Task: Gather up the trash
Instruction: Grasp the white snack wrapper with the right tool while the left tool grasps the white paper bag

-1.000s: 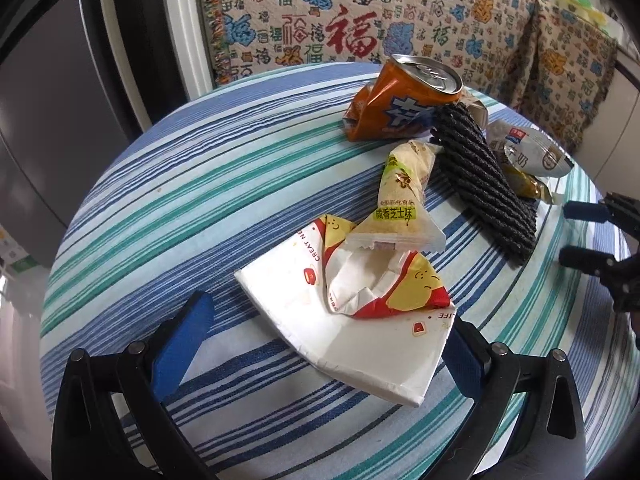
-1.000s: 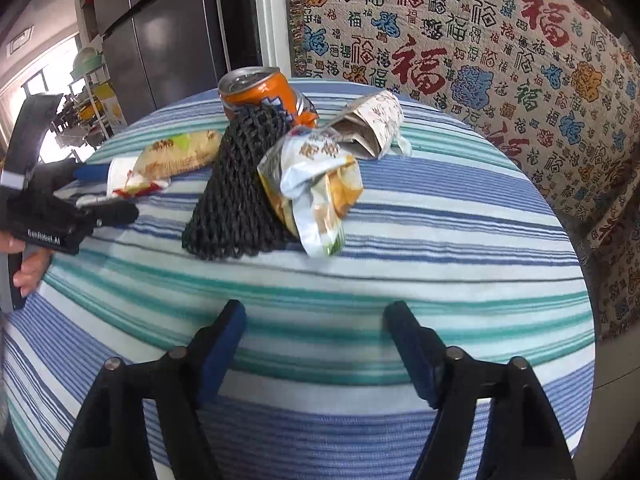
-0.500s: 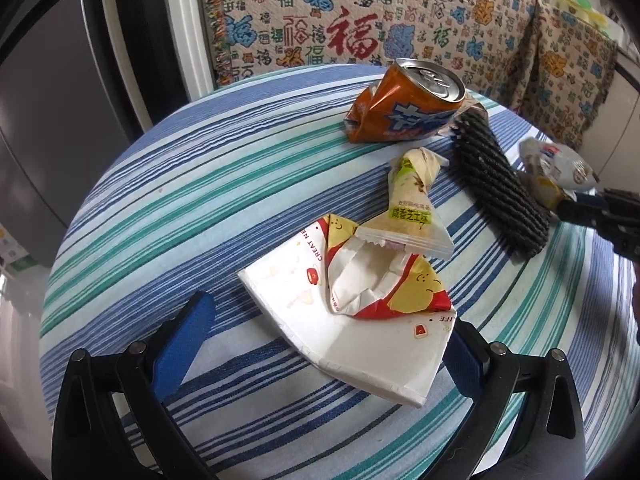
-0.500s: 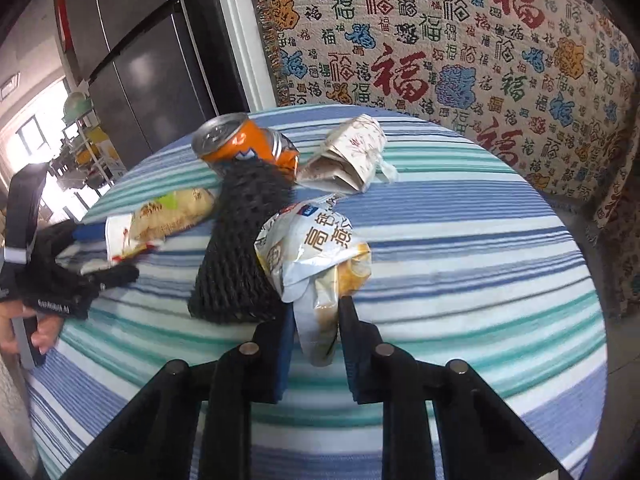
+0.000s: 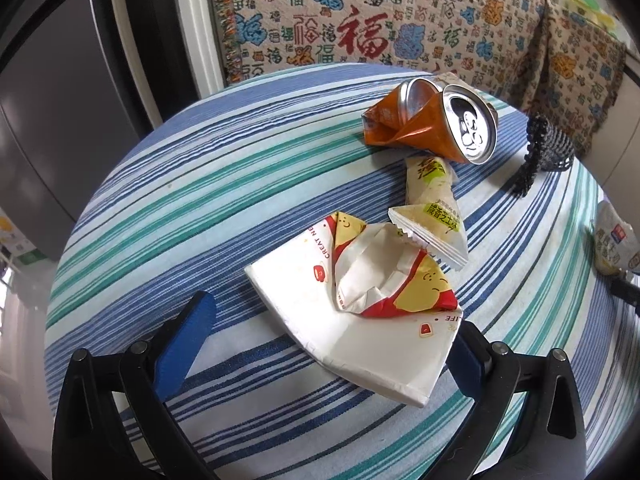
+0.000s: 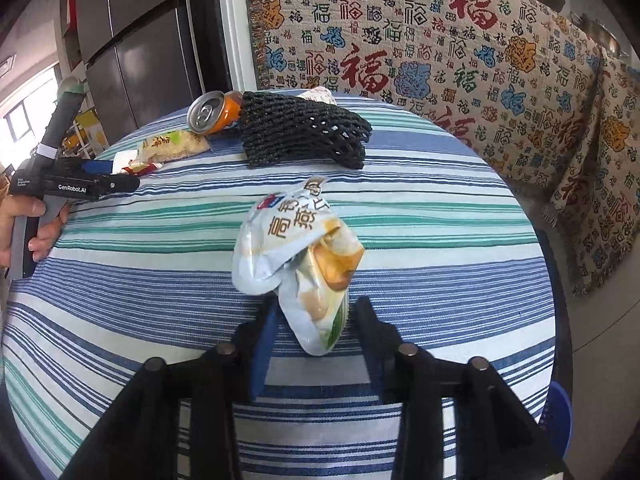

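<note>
Loosely between claw [image 6: 312, 320] fingers: snack bag [image 6: 298, 256]

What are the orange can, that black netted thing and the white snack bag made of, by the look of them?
Orange can: thin metal, likely aluminium; shiny silver lid, body crumpled into sharp folds.
Black net sleeve: looks like soft foam mesh, matte, with open holes; possibly plastic netting.
White snack bag, between the right gripper's fingers: glossy plastic film, wrinkled and catching the light.
</note>
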Demonstrator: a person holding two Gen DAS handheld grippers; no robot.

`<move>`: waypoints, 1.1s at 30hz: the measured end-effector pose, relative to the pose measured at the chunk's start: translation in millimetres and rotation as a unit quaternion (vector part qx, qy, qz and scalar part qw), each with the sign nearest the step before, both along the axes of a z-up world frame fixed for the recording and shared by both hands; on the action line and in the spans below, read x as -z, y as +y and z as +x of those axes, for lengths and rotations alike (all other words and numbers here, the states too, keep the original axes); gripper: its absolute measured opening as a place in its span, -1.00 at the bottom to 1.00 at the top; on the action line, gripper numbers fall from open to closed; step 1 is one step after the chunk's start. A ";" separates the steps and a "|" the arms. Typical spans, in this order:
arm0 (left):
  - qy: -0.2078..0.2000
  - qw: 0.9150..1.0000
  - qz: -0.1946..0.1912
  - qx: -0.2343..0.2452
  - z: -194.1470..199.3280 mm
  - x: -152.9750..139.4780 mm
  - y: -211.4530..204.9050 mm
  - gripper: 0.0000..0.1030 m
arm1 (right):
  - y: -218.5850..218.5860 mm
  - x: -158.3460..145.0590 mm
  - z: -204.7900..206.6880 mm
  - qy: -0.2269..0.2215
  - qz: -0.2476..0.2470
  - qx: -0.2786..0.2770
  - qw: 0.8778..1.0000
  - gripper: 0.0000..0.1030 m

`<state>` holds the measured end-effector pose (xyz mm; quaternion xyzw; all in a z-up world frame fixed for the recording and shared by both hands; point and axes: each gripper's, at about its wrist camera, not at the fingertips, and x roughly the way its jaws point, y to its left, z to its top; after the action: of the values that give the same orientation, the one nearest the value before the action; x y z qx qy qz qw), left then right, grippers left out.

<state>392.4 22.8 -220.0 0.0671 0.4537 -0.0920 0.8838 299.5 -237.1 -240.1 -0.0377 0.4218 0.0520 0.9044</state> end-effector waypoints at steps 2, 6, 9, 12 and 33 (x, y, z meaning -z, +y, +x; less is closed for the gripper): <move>0.000 1.000 0.000 0.000 -1.1 0.2 -0.5 0.99 | 2.2 1.2 -0.5 0.001 0.003 -0.005 1.000 0.17; 0.001 1.000 -0.001 0.000 -1.4 0.5 -0.9 0.99 | 10.3 4.3 -0.8 0.004 -0.016 -0.014 1.000 0.31; 0.001 1.000 0.000 0.000 -1.0 0.4 -0.6 0.99 | 7.5 4.5 -1.6 0.005 -0.010 -0.014 1.000 0.33; 0.000 1.000 0.000 0.001 -1.7 0.2 -1.7 0.98 | 8.1 4.6 -2.2 0.005 -0.013 -0.015 1.000 0.33; 0.014 0.999 0.006 0.052 -63.1 -15.0 -51.4 0.55 | -2.7 3.4 -8.9 0.007 0.024 -0.014 1.000 0.40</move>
<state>329.3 -28.6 -205.1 0.0945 0.4623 -0.1363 0.8711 290.6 -239.8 -243.5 -0.0216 0.4263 0.0754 0.9012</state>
